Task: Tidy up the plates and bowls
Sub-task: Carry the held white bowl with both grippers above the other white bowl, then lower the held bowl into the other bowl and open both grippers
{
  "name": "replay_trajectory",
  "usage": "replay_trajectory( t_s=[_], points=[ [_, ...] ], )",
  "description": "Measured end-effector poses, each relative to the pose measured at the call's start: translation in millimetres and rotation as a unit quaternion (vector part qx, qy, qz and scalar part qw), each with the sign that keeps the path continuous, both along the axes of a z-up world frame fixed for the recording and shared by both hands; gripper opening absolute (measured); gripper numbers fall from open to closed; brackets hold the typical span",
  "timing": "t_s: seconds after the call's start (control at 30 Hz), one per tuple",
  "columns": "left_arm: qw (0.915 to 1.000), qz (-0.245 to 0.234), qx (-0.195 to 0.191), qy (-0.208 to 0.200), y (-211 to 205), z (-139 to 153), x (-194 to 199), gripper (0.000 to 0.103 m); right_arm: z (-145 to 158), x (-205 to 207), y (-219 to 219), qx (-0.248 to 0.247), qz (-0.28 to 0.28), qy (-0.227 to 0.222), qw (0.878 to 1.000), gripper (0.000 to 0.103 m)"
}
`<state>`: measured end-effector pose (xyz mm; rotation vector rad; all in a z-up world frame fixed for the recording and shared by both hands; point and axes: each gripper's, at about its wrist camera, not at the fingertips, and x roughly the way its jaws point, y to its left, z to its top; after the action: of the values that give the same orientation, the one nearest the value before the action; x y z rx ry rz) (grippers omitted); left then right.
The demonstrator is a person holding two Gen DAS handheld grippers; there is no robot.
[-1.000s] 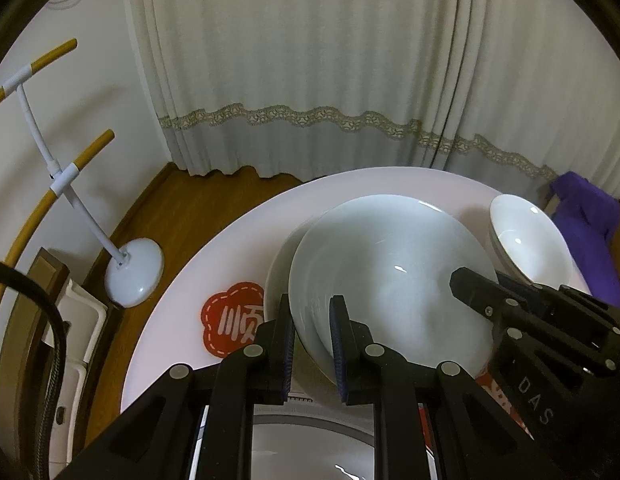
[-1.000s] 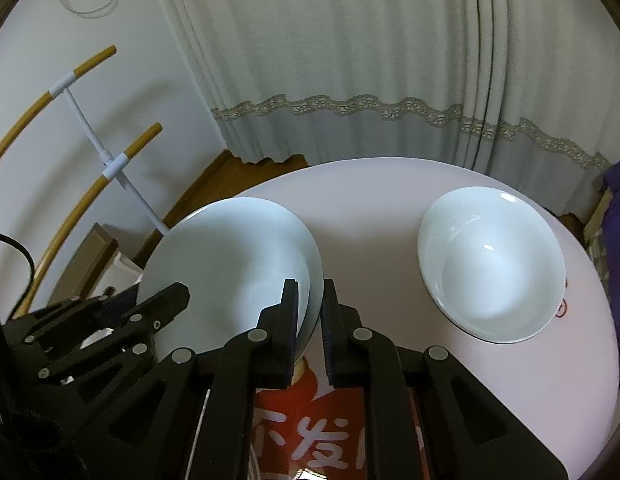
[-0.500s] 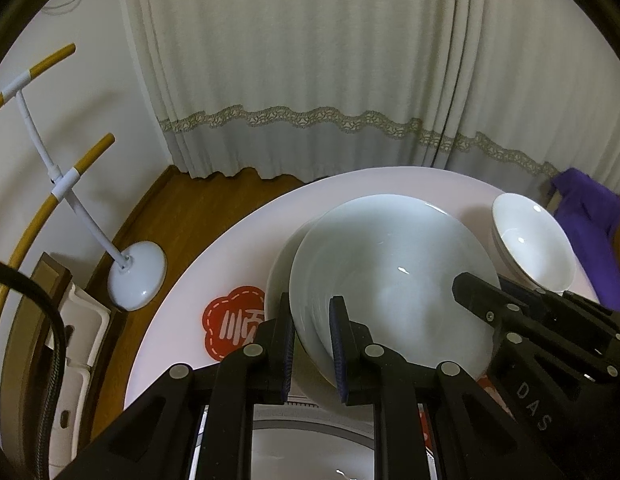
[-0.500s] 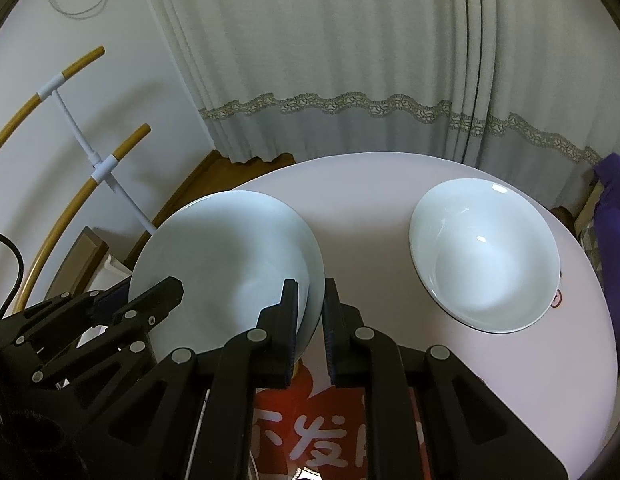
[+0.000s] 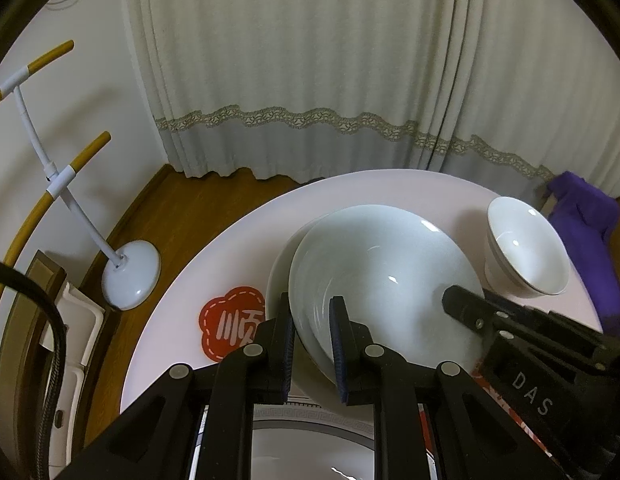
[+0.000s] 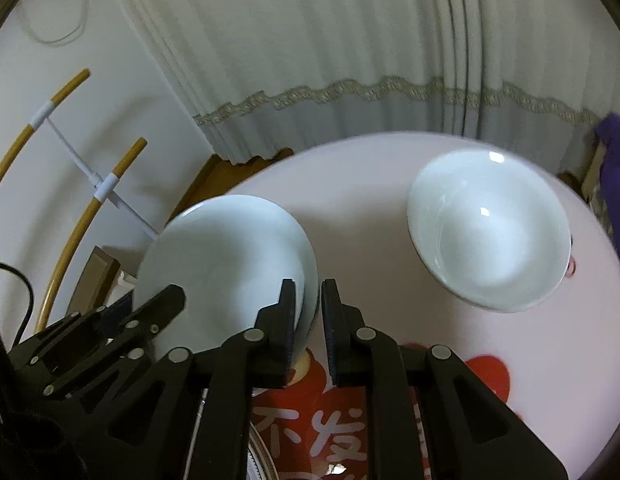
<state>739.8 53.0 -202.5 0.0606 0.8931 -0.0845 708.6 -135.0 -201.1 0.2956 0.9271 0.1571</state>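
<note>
Shifting since the earlier frames: the small white bowl [image 6: 488, 232] is sitting higher and further right in the right wrist view, now slightly blurred; in the left wrist view it [image 5: 526, 252] is showing more of its outer side.

Item 1, pale plate [image 5: 384, 288]: being carried above the round pink counter [image 5: 214, 264], gripped on two sides. A second pale rim is showing just behind its left edge; whether that is a separate dish cannot be told.

Item 2, left claw [image 5: 312, 344]: clenching on the plate's near rim, one finger on each face. The plate is extending up and away from it.

Item 3, right claw [image 6: 308, 316]: clamping the plate's [image 6: 226, 268] right rim between its fingers. The plate is lying to its left, the small bowl well apart to its upper right.

Item 4, small white bowl: resting on the counter [image 6: 362, 200] near the far right edge.

Item 5, surroundings: a red flower-shaped sticker [image 5: 230, 322] lying on the counter left of the left claw; a white stand with yellow-tipped bars [image 5: 130, 276] standing on the wooden floor; a cream curtain [image 5: 310, 80] hanging behind; purple cloth [image 5: 590, 216] lying past the counter at right.
</note>
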Motion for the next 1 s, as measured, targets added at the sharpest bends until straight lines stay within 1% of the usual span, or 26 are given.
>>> replay_trajectory(
  t_s=[0.07,0.13,0.2,0.43,1.0],
  points=[
    [1.0000,0.000,0.000,0.000,-0.1,-0.1,-0.2,0.013,-2.8,0.9,-2.2,0.013,-0.002,0.005,1.000,0.021],
    [1.0000,0.000,0.001,0.000,-0.4,0.2,-0.3,0.013,-7.0,4.0,-0.9,0.034,0.012,0.017,0.999,0.021],
    [1.0000,0.001,0.000,0.001,-0.1,0.0,-0.2,0.013,-9.9,6.1,-1.7,0.046,0.016,0.024,0.999,0.018],
    [1.0000,0.002,0.000,0.001,-0.1,0.0,-0.9,0.013,-10.1,5.1,-6.1,0.062,0.023,0.020,0.998,0.018],
    [0.9999,0.010,-0.002,0.009,0.2,3.4,-1.6,0.014,-7.9,3.5,-1.9,0.055,0.029,0.014,0.998,0.016]
  ],
)
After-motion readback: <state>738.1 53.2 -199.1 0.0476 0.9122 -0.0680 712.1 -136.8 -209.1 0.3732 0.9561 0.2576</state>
